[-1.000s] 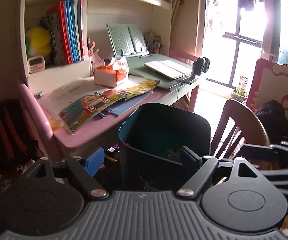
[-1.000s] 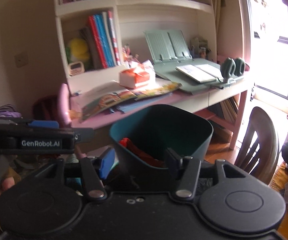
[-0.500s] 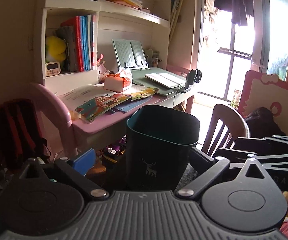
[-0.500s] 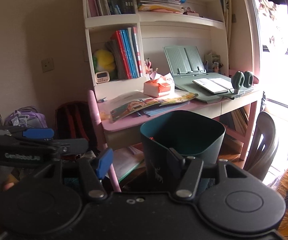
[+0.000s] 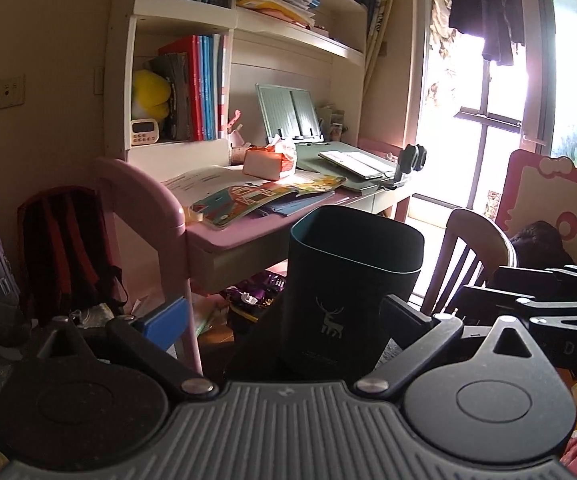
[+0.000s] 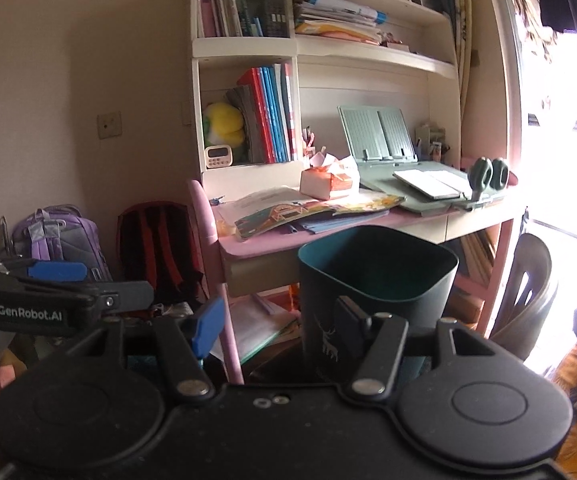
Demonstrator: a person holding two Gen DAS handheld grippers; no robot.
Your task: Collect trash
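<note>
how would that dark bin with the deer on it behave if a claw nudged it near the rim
The bin stands tall and fairly narrow, so a push near its rim would probably tip it rather than slide it. Its smooth, thin-looking wall suggests light plastic, likely easy to lift but somewhat slippery. It looks stiff enough to keep its shape, though the open rim may flex a little.

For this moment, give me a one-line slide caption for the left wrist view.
Open left tool facing a dark teal trash bin in front of a cluttered pink desk.
</note>
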